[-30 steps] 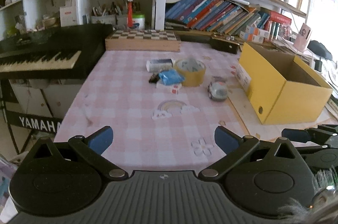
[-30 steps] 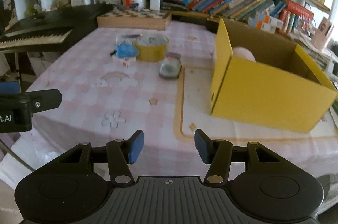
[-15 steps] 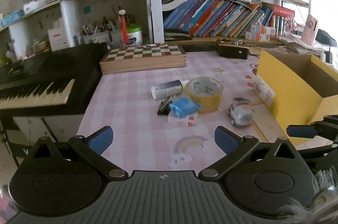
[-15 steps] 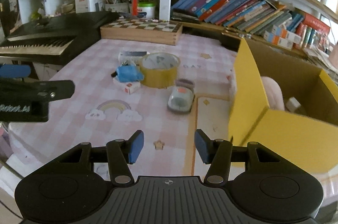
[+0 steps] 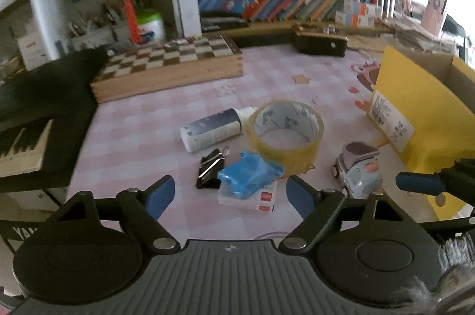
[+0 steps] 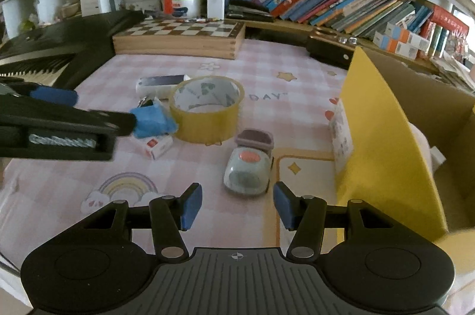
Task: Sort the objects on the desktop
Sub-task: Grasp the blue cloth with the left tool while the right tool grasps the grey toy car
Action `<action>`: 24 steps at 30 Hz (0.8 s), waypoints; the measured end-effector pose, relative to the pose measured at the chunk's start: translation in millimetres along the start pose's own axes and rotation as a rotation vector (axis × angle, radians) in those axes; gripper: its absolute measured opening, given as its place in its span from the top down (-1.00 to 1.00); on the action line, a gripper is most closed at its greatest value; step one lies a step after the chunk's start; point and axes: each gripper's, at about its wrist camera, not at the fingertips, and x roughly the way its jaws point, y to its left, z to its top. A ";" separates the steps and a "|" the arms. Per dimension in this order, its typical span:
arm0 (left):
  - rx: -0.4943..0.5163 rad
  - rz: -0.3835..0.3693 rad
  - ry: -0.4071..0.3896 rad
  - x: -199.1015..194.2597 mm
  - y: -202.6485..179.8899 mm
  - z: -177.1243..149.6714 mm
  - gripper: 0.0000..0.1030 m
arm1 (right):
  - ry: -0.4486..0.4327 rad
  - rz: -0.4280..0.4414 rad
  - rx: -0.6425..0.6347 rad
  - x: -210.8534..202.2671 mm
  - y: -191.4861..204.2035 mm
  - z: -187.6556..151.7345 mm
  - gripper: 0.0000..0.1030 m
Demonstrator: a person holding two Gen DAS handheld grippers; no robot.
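The left claw (image 5: 227, 197) is spread wide and holds nothing; the blue packet (image 5: 249, 173) on its small white box (image 5: 252, 196) lies just ahead of the gap, at 12 o'clock from it. The right claw (image 6: 236, 209) is likewise parted and empty, with the toy car (image 6: 249, 166) just beyond its tips at 12 o'clock.

Most of the sorting looks undone. On the pink checked surface (image 5: 142, 130) a cluster remains loose: the tape roll (image 5: 286, 133) in the middle, a white bottle (image 5: 215, 129) lying on its side at the roll's 9 to 10 o'clock, a black binder clip (image 5: 209, 168) at its 8 o'clock, the packet and box at its 7 o'clock, and the toy car at its 4 o'clock, near the yellow box (image 6: 383, 142).

That yellow box, at 3 o'clock from the cluster, seems the likely destination. The right wrist view shows something pale pink (image 6: 420, 144) and a small white item (image 6: 438, 157) already inside, so a start has apparently been made. Six things appear left to move. Judging by how the claws are aimed, the packet and the car are probably next.
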 end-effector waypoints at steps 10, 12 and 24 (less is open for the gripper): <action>0.019 -0.026 0.065 42.3 -8.7 7.1 -0.28 | 0.022 -0.011 0.023 25.2 -5.8 10.3 -0.04; 0.024 -0.031 0.074 46.0 -10.3 6.7 -0.19 | 0.020 -0.019 0.034 28.5 -7.8 12.6 -0.04; 0.002 -0.050 0.063 35.6 -4.8 4.1 0.45 | 0.041 -0.026 0.082 49.8 -11.6 22.2 -0.04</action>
